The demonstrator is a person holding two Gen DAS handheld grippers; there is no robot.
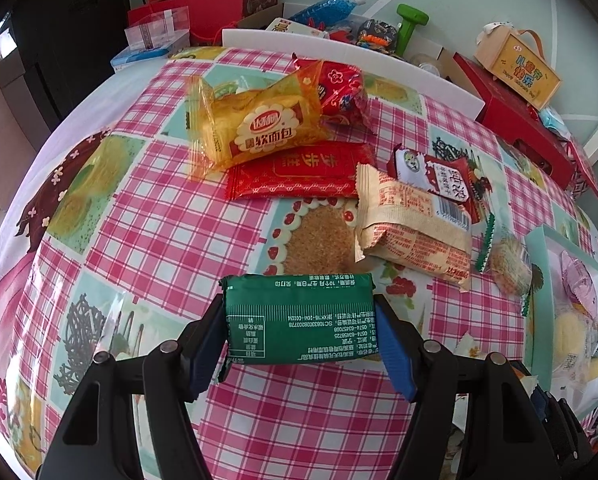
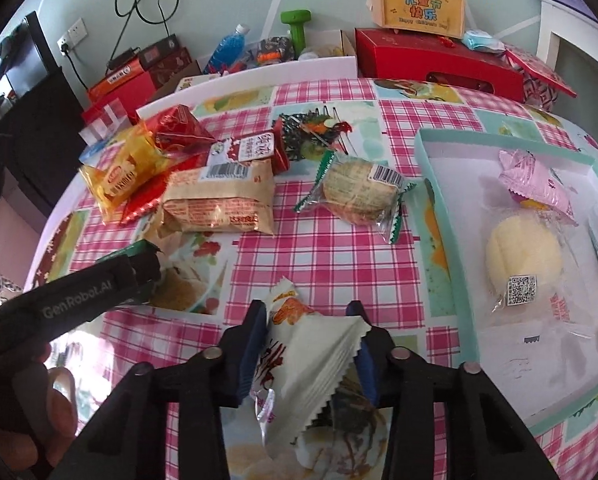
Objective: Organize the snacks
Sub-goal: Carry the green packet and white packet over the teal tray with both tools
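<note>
Pinching a green snack pack [image 1: 299, 316] across its width, left tool [image 1: 301, 340] above the checked bench [image 1: 147, 232]; right tool [image 2: 309, 354] pressed on a white wrapper [image 2: 319, 356]; teal tray [image 2: 445, 216] at two o'clock, holding snacks

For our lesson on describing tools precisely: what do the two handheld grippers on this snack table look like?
Both the left gripper and the right gripper are matte black plastic frames, each with two angular fingers lined with ribbed blue pads and round silver pivot pins. Seen from the right wrist, the left gripper's side bears pale "GenRobot.AI" lettering. No cables or sleeves show.
</note>
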